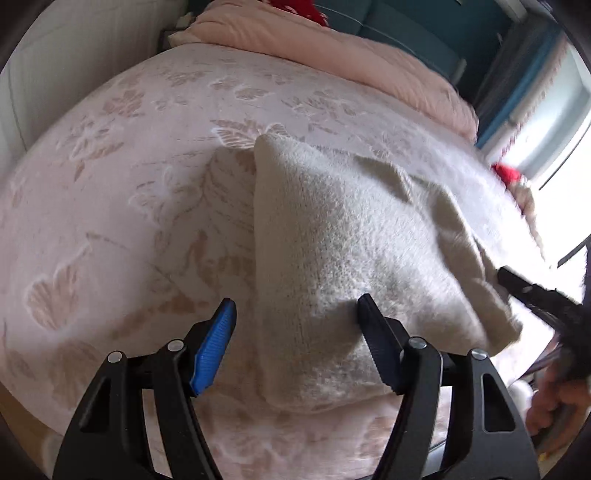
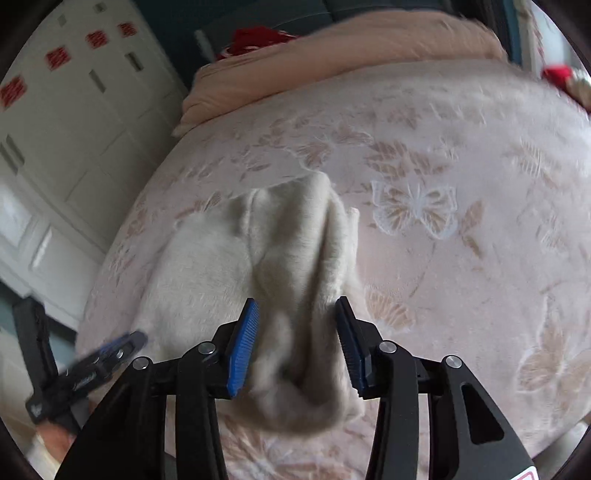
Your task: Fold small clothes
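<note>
A cream fuzzy knit garment (image 1: 351,236) lies partly folded on a pink bedspread (image 1: 129,184). My left gripper (image 1: 295,310) is open over the garment's near left edge, one finger on the cloth and the blue-padded finger beside it. In the right wrist view the same garment (image 2: 207,266) is bunched into ridges, and my right gripper (image 2: 297,308) is open with a raised fold of it between its fingers, not clamped. The right gripper shows at the right edge of the left wrist view (image 1: 532,291); the left gripper shows at the lower left of the right wrist view (image 2: 110,354).
A folded peach blanket (image 1: 351,59) lies at the far end of the bed, with something red (image 1: 299,11) behind it. White cupboard doors (image 2: 66,147) stand left of the bed. A bright window (image 1: 561,122) is on the right. The bedspread's near edge (image 2: 295,458) drops off below my grippers.
</note>
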The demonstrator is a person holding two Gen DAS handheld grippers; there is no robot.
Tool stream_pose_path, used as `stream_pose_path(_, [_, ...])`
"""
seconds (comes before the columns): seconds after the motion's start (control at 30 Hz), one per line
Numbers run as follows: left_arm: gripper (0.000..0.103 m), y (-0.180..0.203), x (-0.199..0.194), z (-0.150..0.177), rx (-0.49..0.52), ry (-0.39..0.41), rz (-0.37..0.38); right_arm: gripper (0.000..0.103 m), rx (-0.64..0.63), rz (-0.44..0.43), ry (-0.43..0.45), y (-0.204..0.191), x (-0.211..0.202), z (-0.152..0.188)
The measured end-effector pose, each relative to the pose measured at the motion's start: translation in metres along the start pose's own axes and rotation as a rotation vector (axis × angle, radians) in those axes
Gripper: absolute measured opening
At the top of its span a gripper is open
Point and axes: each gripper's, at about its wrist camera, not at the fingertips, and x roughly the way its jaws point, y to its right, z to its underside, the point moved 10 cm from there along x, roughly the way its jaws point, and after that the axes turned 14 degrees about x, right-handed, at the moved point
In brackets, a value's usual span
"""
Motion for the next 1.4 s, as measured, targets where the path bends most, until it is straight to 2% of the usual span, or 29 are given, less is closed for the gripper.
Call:
stream_pose_path(0.1, [0.070, 0.001, 0.008, 0.003, -0.026, -0.015, 0.010, 0.043, -0.061, 0.121, -0.104, 0.025, 0.047, 0.018])
stream_pose_path(0.13, [0.071, 0.001, 0.009, 0.003, -0.023, -0.019, 0.005, 0.044, -0.036, 0.103, -0.100, 0.032, 0.053, 0.023])
stream_pose_path(0.2, [0.071, 0.002, 0.004, 0.001, -0.010, -0.020, -0.035, 0.044, 0.040, 0.063, -0.093, 0.031, 0.039, 0.018])
stream_pose_path(0.3, [0.069, 0.012, -0.028, -0.004, 0.078, 0.010, -0.125, 0.044, 0.032, 0.049, -0.032, 0.017, 0.009, 0.007])
stream_pose_path(0.33, [0.072, 0.015, -0.034, -0.005, 0.106, 0.018, -0.146, 0.045, 0.010, 0.055, -0.002, 0.014, -0.002, 0.006])
stream_pose_path(0.47, [0.079, 0.038, -0.061, -0.001, 0.185, 0.048, -0.241, 0.060, -0.052, 0.154, 0.111, 0.013, -0.040, 0.019])
stream_pose_path(0.53, [0.087, 0.049, -0.070, 0.003, 0.187, 0.059, -0.246, 0.065, -0.049, 0.176, 0.123, 0.017, -0.049, 0.028])
stream_pose_path(0.8, [0.091, 0.080, -0.079, 0.025, 0.184, 0.049, -0.251, 0.084, -0.001, 0.243, 0.179, 0.030, -0.090, 0.071])
stream_pose_path(1.13, [0.091, 0.105, -0.086, 0.048, 0.231, 0.062, -0.295, 0.086, -0.084, 0.300, 0.231, 0.026, -0.111, 0.089])
stream_pose_path(1.4, [0.091, 0.117, -0.095, 0.051, 0.248, 0.081, -0.325, 0.086, -0.073, 0.295, 0.260, 0.028, -0.127, 0.088])
